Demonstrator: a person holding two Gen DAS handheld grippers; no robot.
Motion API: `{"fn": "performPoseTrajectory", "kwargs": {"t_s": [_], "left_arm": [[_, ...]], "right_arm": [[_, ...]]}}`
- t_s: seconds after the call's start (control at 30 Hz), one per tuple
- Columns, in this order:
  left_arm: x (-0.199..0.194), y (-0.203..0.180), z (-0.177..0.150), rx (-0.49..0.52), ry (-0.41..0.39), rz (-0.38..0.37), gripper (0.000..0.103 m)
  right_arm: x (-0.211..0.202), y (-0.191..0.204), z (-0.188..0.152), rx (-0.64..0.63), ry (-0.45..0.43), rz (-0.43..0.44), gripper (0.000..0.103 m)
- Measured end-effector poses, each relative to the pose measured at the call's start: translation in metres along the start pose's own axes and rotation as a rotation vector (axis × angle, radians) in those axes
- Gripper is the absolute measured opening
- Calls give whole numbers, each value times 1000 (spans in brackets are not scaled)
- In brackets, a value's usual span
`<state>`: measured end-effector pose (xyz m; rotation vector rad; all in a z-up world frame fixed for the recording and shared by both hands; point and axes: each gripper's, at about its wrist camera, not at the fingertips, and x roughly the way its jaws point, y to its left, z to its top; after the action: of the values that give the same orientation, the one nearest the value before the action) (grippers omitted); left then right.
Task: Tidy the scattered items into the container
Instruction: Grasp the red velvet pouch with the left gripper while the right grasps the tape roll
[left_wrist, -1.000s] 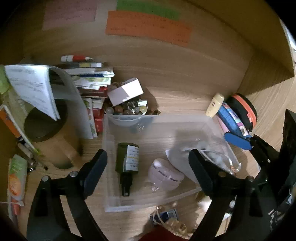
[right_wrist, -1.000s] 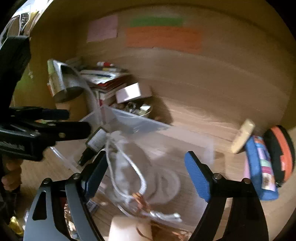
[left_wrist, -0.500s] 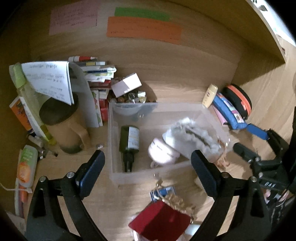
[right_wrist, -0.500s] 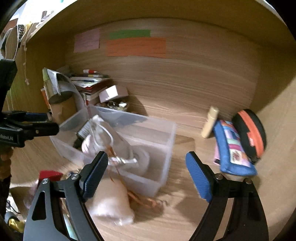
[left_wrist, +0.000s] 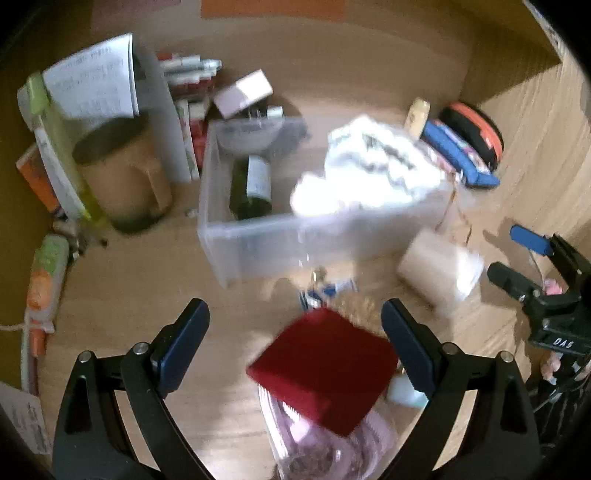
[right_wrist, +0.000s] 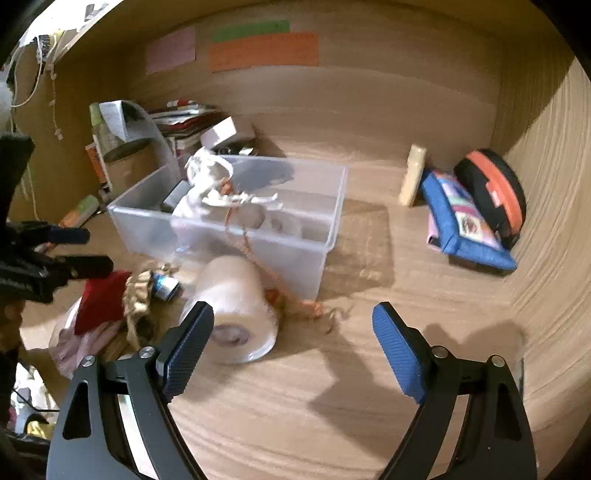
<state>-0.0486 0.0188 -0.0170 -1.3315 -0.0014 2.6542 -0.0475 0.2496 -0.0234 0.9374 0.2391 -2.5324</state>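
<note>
Red box (left_wrist: 325, 369) is sitting between your left gripper (left_wrist: 295, 325)'s parted jaws, unclamped; right gripper (right_wrist: 291, 332) is hanging wide, empty. Next you're closing, then lifting it into the clear bin (right_wrist: 325, 236).

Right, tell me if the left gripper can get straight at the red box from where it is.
Probably yes. The left gripper is open with the red box lying between its fingers, nearer the right one. Nothing covers the box's top; it rests on a pink bag, so it may shift when gripped.
</note>
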Motion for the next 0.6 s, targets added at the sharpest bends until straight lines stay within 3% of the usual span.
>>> {"fn": "performPoseTrajectory", "kwargs": {"t_s": [0.27,0.6], "left_arm": [[10,-11,-26,29,48,-7,95],[22,-13,-27,14,63,-66,95]], "right_arm": [[7,11,-15,13,34,27,86],[33,24,-16,21,116,92,86]]}}
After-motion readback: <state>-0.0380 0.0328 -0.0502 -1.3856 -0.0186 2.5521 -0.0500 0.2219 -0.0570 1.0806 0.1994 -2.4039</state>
